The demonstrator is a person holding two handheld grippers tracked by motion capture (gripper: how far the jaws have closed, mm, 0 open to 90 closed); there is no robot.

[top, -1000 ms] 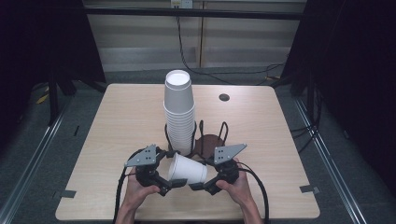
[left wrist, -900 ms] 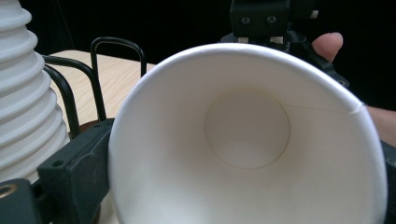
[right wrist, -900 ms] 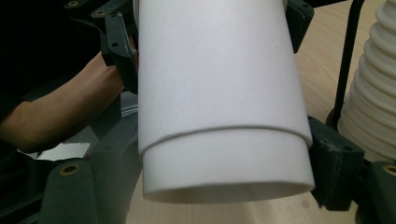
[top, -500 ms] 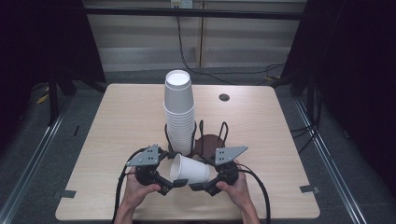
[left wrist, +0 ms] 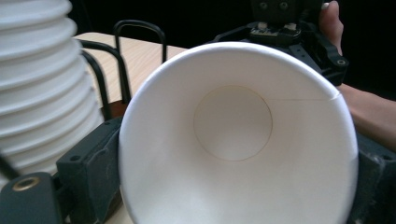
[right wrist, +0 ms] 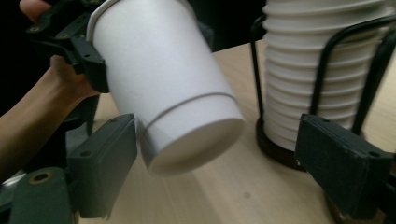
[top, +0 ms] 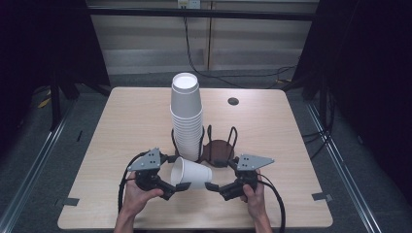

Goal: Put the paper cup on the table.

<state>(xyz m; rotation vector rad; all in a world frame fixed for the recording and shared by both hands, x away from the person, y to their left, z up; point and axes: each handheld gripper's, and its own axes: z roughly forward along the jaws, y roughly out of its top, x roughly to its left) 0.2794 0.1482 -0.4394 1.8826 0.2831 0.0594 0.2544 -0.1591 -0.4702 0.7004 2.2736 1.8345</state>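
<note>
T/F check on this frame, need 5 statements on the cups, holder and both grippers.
1. The single white paper cup lies sideways between the grippers. True.
2. The left gripper is clamped at that cup's rim end. True.
3. The right gripper is clamped on the cup. False: its jaws stand apart, the base between them.
4. The tall white cup stack lies toppled. False: upright in the black wire holder.
5. The wooden table carries a plate. False.
</note>
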